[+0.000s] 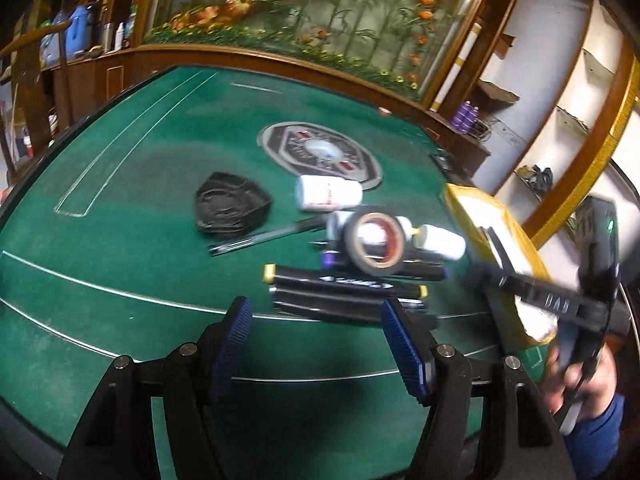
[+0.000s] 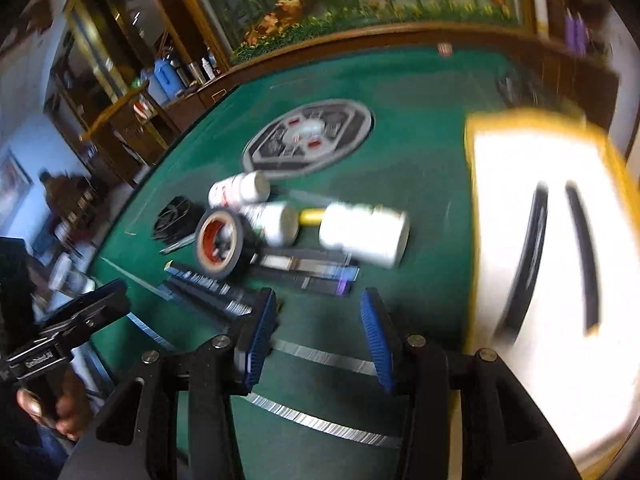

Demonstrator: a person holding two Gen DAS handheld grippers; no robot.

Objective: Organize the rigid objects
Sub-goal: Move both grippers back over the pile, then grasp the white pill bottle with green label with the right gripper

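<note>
Both pairs of blue-padded fingers are standing spread apart and grasping nothing: the left gripper (image 1: 316, 344) is hovering over the near edge of the green desk (image 1: 120, 248), and the right gripper (image 2: 320, 340) is hanging just right of it. Black markers (image 1: 344, 284) are lying side by side just beyond the left gripper's fingers. A tape roll (image 1: 374, 244) is standing on edge among them, with white bottles (image 1: 328, 194) lying behind and right of it. A black pouch (image 1: 232, 208) is sitting to the left, a pen (image 1: 264, 236) angled beside it. A yellow-rimmed tray (image 2: 532, 220), blurred, is filling the right side.
</note>
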